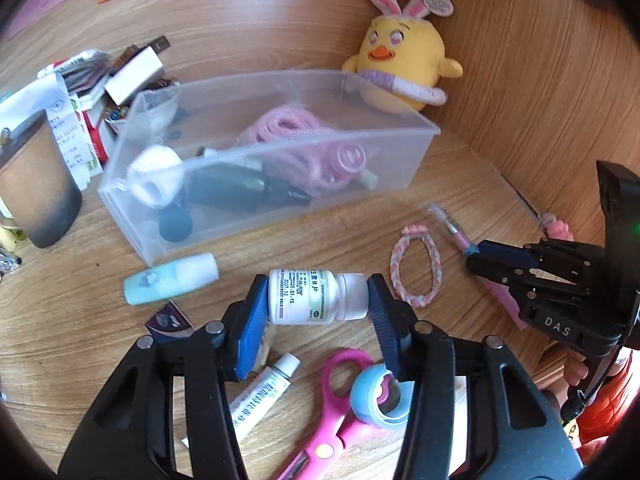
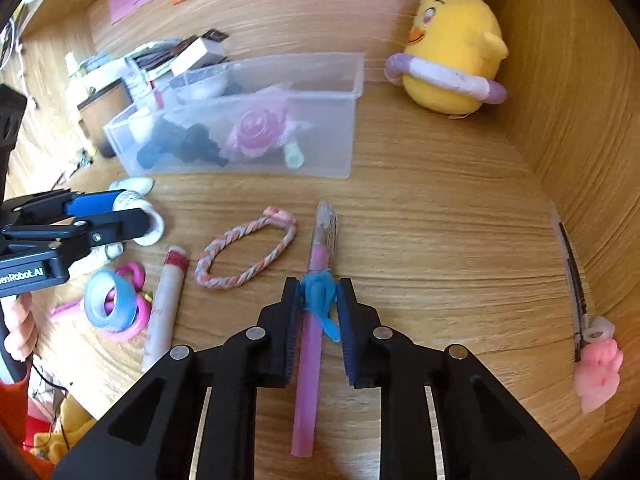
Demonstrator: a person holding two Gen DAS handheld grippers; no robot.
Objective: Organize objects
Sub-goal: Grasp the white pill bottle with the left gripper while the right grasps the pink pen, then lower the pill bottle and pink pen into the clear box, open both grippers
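Left gripper fills the near foreground of its own view, blue pads clamped on a white pill bottle held sideways, one pad on the base and one on the cap. Bottle is lifted above the wooden desk, in front of the clear plastic bin, not over it.

Below the fingers, on the desk: pink scissors, a blue tape roll resting on the scissor handles, a white ointment tube. A teal-and-white tube lies just left of the bottle, near the bin's front corner.

Right gripper: pads closed against the blue dolphin charm on a pink pen. Pen runs lengthwise between the fingers, capped tip pointing away toward the bin. Cannot tell whether the pen is off the desk.

Braided bracelet lies flat just left of the pen, apart from it. Yellow chick plush sits in the back corner, right of the bin.
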